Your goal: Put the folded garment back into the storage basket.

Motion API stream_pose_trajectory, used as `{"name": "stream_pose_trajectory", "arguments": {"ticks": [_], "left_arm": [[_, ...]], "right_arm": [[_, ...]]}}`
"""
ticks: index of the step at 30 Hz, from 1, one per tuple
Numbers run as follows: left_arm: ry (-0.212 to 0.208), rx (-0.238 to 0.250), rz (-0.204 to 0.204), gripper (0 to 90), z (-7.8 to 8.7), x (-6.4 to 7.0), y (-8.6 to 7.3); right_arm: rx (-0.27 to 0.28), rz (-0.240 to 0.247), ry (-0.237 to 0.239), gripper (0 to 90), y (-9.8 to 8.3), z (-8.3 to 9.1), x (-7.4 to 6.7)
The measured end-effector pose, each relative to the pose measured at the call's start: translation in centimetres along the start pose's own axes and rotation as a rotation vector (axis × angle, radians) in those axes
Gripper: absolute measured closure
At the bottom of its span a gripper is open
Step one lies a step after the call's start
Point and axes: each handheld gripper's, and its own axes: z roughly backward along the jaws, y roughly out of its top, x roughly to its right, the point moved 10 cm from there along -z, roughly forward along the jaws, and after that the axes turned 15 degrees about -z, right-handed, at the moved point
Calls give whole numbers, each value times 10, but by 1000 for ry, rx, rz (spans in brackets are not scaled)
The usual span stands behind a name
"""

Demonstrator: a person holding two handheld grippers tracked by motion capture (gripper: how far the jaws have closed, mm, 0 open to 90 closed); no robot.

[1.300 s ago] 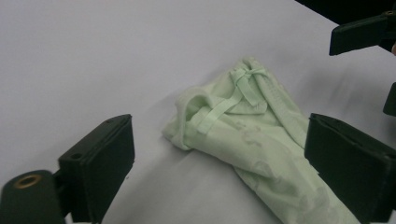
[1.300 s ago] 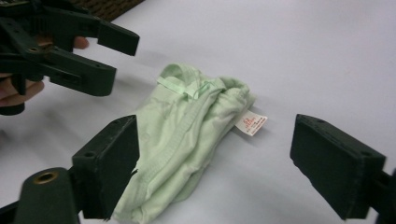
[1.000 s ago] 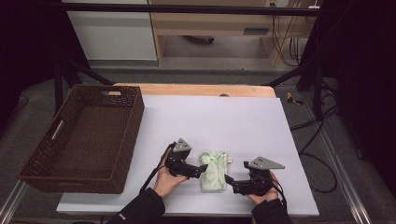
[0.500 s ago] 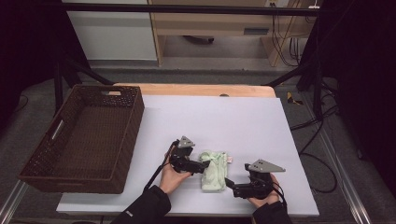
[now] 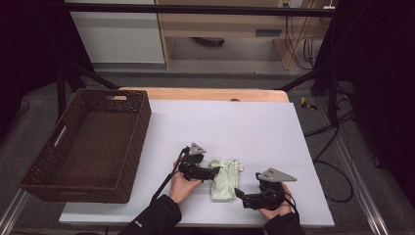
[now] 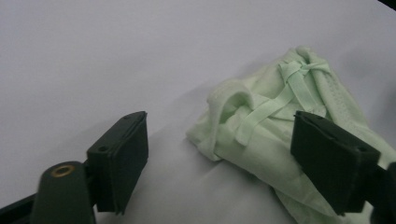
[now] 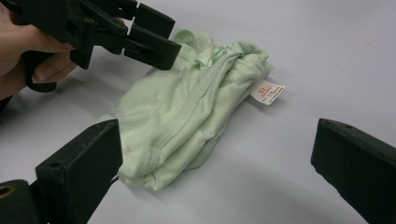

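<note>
From the high view, your left gripper (image 5: 211, 171) sits at the near middle of the white table (image 5: 235, 127), its tips at the left edge of the folded pale green garment (image 5: 224, 178). Your right gripper (image 5: 238, 192) lies to the right and nearer to you, pointing left toward the garment's near right corner, just beside it. The garment rests flat on the table between the two grippers. A dark woven basket (image 5: 88, 147) stands at the left of the table, well apart from the garment. A strip of wooden board (image 5: 205, 94) shows along the table's far edge.

In the left gripper view, your left gripper (image 6: 233, 149) has its jaws spread wide. The green garment (image 6: 280, 126) lies partly between them, closer to the right-hand jaw, which overlaps its edge in the picture. Thin fabric ties (image 6: 289, 84) cross on its folded top. Whether either jaw touches the cloth, you cannot tell.

In the right gripper view, your right gripper (image 7: 215, 172) also stands wide open, with nothing between the pads but table and the near end of the garment (image 7: 187, 116). A small white label (image 7: 267, 92) sticks out at its far right side. Your left hand (image 7: 28, 51) and its gripper (image 7: 159, 39) reach in from the far left, the open jaw tips over the garment's far edge.
</note>
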Motion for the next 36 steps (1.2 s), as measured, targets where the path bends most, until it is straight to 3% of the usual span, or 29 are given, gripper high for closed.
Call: {"name": "stream_pose_trajectory", "arguments": {"ticks": [4,10,18,23,36], "left_arm": [[8,-15,-25,277,-1,2,-2],[10,-18,-28,356,-1,2,-2],[-18,-3,1,477,-5,3,-2],[-9,-5,22,547,-8,4,0],[6,-26,21,693,-10,6,0]], "right_arm": [[-2,-3,-6,27,0,0,-1],[-10,0,-21,31,-2,-2,-1],[-23,3,-28,39,-4,-5,-2],[-31,-8,-37,58,-5,-8,-2],[-71,-26,-83,262,-11,-23,-5]]}}
